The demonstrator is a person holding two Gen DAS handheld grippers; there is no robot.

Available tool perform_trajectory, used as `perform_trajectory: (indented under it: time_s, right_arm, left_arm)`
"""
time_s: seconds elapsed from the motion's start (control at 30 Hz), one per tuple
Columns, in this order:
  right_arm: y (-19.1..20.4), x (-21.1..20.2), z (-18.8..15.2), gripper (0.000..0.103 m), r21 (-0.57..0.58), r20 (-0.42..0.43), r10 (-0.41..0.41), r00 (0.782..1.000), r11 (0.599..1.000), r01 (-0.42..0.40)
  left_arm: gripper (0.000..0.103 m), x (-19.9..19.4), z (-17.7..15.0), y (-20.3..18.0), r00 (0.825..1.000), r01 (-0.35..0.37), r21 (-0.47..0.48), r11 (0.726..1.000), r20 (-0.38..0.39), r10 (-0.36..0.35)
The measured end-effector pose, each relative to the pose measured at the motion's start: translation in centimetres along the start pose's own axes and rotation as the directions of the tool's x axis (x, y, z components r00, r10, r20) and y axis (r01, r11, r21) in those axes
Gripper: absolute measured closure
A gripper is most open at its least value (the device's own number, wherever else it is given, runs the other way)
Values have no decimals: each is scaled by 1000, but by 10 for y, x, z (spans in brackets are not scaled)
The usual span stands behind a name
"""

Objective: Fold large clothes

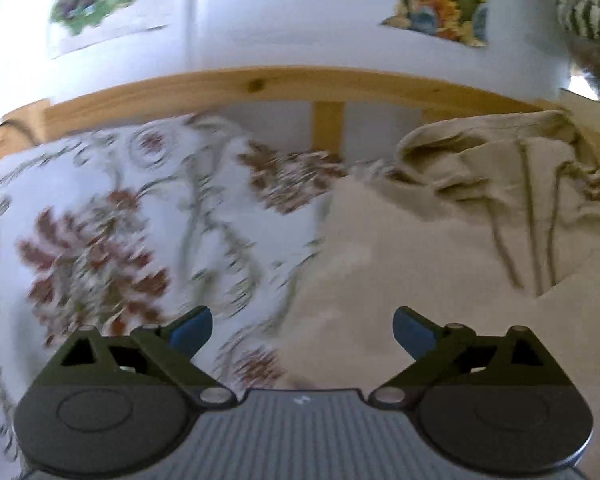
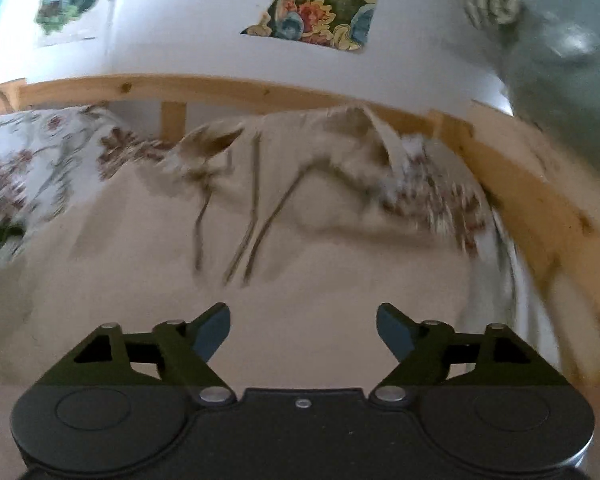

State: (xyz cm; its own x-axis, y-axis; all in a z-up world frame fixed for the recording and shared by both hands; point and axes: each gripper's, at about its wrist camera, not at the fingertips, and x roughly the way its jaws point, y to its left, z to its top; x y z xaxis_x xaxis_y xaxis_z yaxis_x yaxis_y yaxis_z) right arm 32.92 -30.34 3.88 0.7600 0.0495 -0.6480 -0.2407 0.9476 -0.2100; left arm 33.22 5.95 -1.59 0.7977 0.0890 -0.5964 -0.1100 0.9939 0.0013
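Nearest the left wrist camera, the left gripper [image 1: 302, 330] stands with its jaws spread wide and nothing between them; its blue fingertips [image 1: 191, 330] hang above the place where the flowered bedcover [image 1: 100, 240] meets the near edge of a beige hooded garment [image 1: 420, 264]. Neither pad touches cloth as far as the blurred view shows.

In the right wrist view, the right gripper [image 2: 303, 332] is likewise agape and empty, its blue pads [image 2: 394, 330] over a plain stretch of the beige hooded garment [image 2: 300, 304].

The garment lies spread on the bed, covering the middle and the right part of the mattress. Its flat body reaches toward the cameras, and its crumpled hood [image 2: 332, 136] is bunched at the far edge, against the headboard. Dark drawstrings [image 2: 256, 208] trail from the hood down over the flat body. To the left of the garment the flowered bedcover [image 2: 24, 160] lies bare, and a strip of it shows at the right edge of the bed beside the hood.

Beyond runs the pale wooden bed frame [image 1: 260, 82], curving round the far edge and along the right side. Behind it rises a white wall [image 2: 188, 32] with colourful pictures [image 2: 320, 4] stuck to it.
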Motion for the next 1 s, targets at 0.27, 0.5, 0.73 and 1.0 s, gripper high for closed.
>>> perform_trajectory:
  time_s: [0.27, 0.5, 0.73, 1.0]
  right_arm:
    - [-28, 89, 115, 23, 130, 202, -278, 939, 958, 255]
    - [-32, 156, 131, 59, 39, 98, -317, 943, 948, 314]
    - [-43, 105, 91, 99, 104, 283, -324, 903, 946, 307]
    - [10, -6, -16, 99, -72, 541, -251, 803, 937, 341]
  left_arm:
    - [3, -5, 42, -19, 1000, 21, 28, 999, -5, -21]
    - [1, -13, 49, 2, 1000, -1, -14, 1000, -27, 1]
    - [1, -11, 51, 0, 999, 1, -51, 999, -38, -3]
    - [1, -29, 44, 7, 992, 126, -157, 980, 40, -121]
